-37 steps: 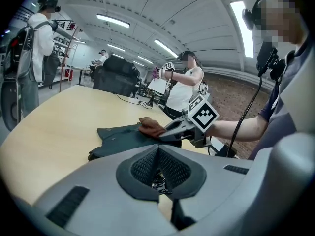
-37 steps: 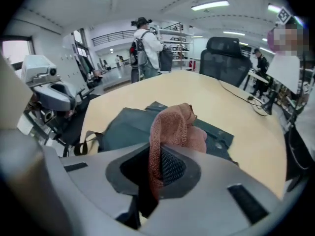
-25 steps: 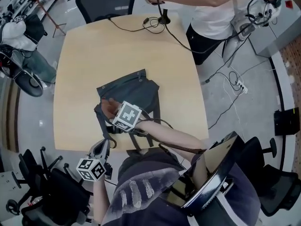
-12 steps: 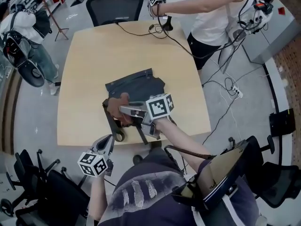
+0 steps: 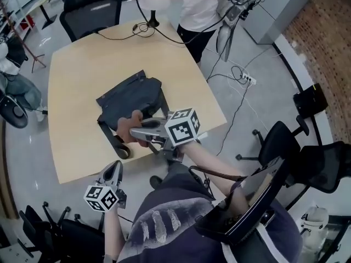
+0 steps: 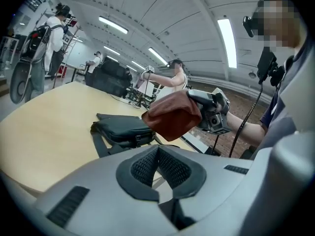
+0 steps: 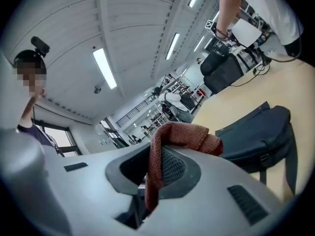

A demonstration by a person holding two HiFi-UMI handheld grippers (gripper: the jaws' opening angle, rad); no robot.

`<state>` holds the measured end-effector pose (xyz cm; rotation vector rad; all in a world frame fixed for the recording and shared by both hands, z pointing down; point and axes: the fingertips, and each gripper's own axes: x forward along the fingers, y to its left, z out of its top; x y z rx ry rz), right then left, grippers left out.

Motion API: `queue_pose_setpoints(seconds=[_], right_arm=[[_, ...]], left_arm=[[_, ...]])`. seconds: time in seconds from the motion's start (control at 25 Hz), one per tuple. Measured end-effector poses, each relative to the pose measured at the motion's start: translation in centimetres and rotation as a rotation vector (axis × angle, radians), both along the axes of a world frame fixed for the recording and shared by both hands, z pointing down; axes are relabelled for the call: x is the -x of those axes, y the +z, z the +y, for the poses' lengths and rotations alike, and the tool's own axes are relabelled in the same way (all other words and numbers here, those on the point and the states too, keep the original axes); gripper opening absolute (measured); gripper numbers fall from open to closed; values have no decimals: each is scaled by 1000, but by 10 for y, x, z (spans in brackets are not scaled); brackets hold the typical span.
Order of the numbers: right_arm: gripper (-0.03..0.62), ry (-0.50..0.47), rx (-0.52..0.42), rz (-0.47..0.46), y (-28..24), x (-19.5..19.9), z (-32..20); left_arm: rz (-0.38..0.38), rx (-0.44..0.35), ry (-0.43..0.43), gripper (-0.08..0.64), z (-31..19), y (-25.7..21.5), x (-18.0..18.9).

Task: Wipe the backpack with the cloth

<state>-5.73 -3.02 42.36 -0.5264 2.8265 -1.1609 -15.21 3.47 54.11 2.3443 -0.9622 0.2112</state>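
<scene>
A dark grey backpack (image 5: 130,95) lies flat on the wooden table (image 5: 71,64), its straps trailing toward the near edge. My right gripper (image 5: 136,130) is shut on a reddish-brown cloth (image 5: 129,126), held just above the backpack's near end. In the left gripper view the cloth (image 6: 172,114) hangs in the air over the backpack (image 6: 120,129). The right gripper view shows the cloth (image 7: 182,134) draped over its jaws, with the backpack (image 7: 261,132) beyond. My left gripper (image 5: 113,172) is shut with nothing in it, off the table's near edge.
A second person (image 5: 192,4) stands at the far side and reaches over the table with a marker cube on the wrist. Cables (image 5: 137,29) and a small black stand (image 5: 153,21) lie at the far edge. Office chairs (image 5: 90,7) ring the table.
My right gripper has drawn the cloth from the backpack's middle to its near end and lifted it. The left gripper has stayed by the table's near edge. The head view has shifted.
</scene>
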Motion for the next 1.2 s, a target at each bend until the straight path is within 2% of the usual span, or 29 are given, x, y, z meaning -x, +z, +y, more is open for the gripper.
queue_pose_setpoints(seconds=[0.12,0.32,0.52,0.64,0.8,1.04,1.2], right_arm=[[37,-17,-36,-67,-19,-10,20],[37,-9,-111,-41,-34,-30,33],[37,-46,-184,-97,-59,-59,47],[37,-77,-227,-122,-71,-85,65],[37,-101,-250,-118,-77,-125,83],[37,-145,-249,-138,-77,-170,107],[37,-197,-251,-117,-67,-179,118]], left_arm=[[-16,-104,4,6,-7,-23,-6],[18,-305,-48,6,-16,-95,-12],[52,-399,-33,6,-7,-148,-58],[48,-412,-4,6,6,-156,-98],[48,-384,-9,6,23,-154,-144],[12,-353,-62,6,59,-155,-186],[-23,-313,-102,6,82,-147,-197]])
